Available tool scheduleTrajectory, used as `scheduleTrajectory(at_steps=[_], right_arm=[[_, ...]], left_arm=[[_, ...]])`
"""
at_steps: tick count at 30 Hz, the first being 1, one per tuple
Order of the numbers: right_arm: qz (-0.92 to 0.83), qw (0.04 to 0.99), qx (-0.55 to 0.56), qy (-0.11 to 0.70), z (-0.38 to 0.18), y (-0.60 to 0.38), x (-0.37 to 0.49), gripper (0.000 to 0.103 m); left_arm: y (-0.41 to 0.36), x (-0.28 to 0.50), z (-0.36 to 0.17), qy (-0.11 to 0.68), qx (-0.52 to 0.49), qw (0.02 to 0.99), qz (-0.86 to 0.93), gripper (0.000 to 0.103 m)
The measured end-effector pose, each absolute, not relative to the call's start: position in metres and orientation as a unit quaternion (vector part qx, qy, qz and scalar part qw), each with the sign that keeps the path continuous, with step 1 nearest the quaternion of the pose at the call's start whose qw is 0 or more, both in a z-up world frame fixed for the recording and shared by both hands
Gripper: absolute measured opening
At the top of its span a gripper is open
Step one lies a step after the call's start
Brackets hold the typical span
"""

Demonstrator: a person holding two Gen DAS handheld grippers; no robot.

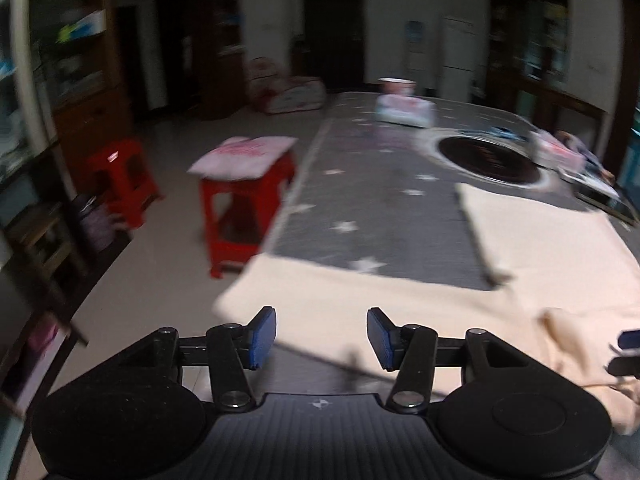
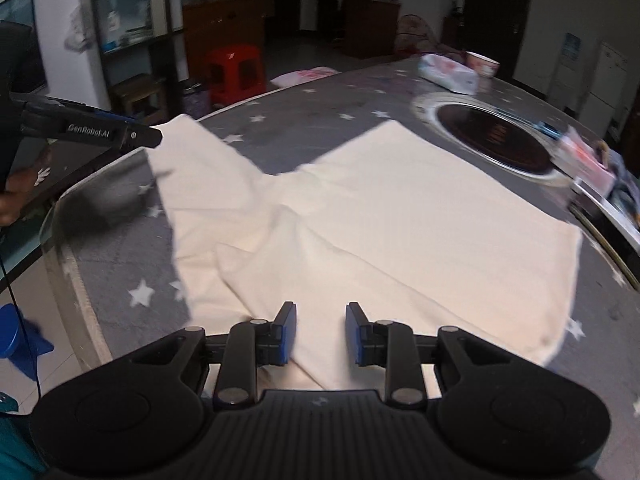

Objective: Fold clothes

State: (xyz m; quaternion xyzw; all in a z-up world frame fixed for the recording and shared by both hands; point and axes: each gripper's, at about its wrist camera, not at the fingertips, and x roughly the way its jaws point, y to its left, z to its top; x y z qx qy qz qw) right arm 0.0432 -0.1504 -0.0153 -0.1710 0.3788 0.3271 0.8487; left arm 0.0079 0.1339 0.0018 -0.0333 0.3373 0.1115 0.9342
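A cream garment (image 2: pixel 360 216) lies spread on the grey star-patterned table (image 2: pixel 304 120), with two lobes reaching away from me and a crease down its middle. My right gripper (image 2: pixel 322 332) is open just above the garment's near edge, with cloth under the gap. My left gripper (image 1: pixel 322 338) is open over the garment (image 1: pixel 400 312) near the table's left edge, nothing between its blue pads (image 1: pixel 262 338). In the right wrist view the left gripper (image 2: pixel 154 136) hangs by the garment's far-left corner, held by a hand (image 2: pixel 16 192). The right gripper's tip (image 1: pixel 628 350) shows at the frame edge.
A round dark inset (image 2: pixel 492 140) sits in the table beyond the garment. A tissue pack (image 2: pixel 448 72) and bowl (image 2: pixel 482 63) stand at the far end, clutter (image 2: pixel 592 164) at the right. Left of the table are red stools (image 1: pixel 240 208), one bearing a folded pink cloth (image 1: pixel 244 152).
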Motion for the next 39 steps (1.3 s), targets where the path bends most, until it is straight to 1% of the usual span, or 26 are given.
scheduleTrajectory(at_steps=[5,8,11,14,15,17,18,19,24,30,33,39], right_arm=[[0.341,0.841,-0.183,0.378,-0.018,-0.123,0.044,0.027],[0.325,0.853,-0.209,0.350,-0.012,-0.116,0.041,0.027],[0.339,0.854,-0.170,0.357,0.001,-0.118,0.045,0.026],[0.367,0.838,-0.169,0.366,0.000,-0.108,0.042,0.021],[0.367,0.836,-0.172,0.370,-0.004,-0.105,0.043,0.018],[0.366,0.832,-0.176,0.378,-0.011,-0.099,0.045,0.015],[0.366,0.830,-0.178,0.382,-0.015,-0.096,0.046,0.015],[0.366,0.828,-0.178,0.386,-0.018,-0.094,0.046,0.014],[0.367,0.826,-0.180,0.388,-0.020,-0.095,0.043,0.014],[0.373,0.835,-0.206,0.348,-0.012,-0.091,0.025,0.014],[0.366,0.832,-0.215,0.358,-0.017,-0.086,0.026,0.014],[0.359,0.836,-0.184,0.373,-0.018,-0.093,0.034,0.014]], left_arm=[[0.160,0.004,-0.006,0.340,-0.063,0.928,0.137,0.059],[0.164,0.001,-0.008,0.338,-0.071,0.929,0.136,0.059],[0.164,0.002,-0.010,0.336,-0.072,0.930,0.131,0.060],[0.162,0.007,-0.014,0.340,-0.079,0.928,0.129,0.060],[0.160,0.008,-0.015,0.341,-0.080,0.928,0.127,0.060],[0.157,0.007,-0.015,0.338,-0.078,0.930,0.120,0.060],[0.157,0.007,-0.015,0.336,-0.075,0.931,0.120,0.064],[0.157,0.006,-0.015,0.335,-0.073,0.932,0.121,0.065],[0.162,0.008,-0.016,0.336,-0.081,0.930,0.128,0.066],[0.163,0.010,-0.021,0.342,-0.079,0.927,0.130,0.066],[0.164,0.011,-0.024,0.345,-0.083,0.926,0.132,0.066],[0.165,0.010,-0.027,0.348,-0.079,0.925,0.131,0.066]])
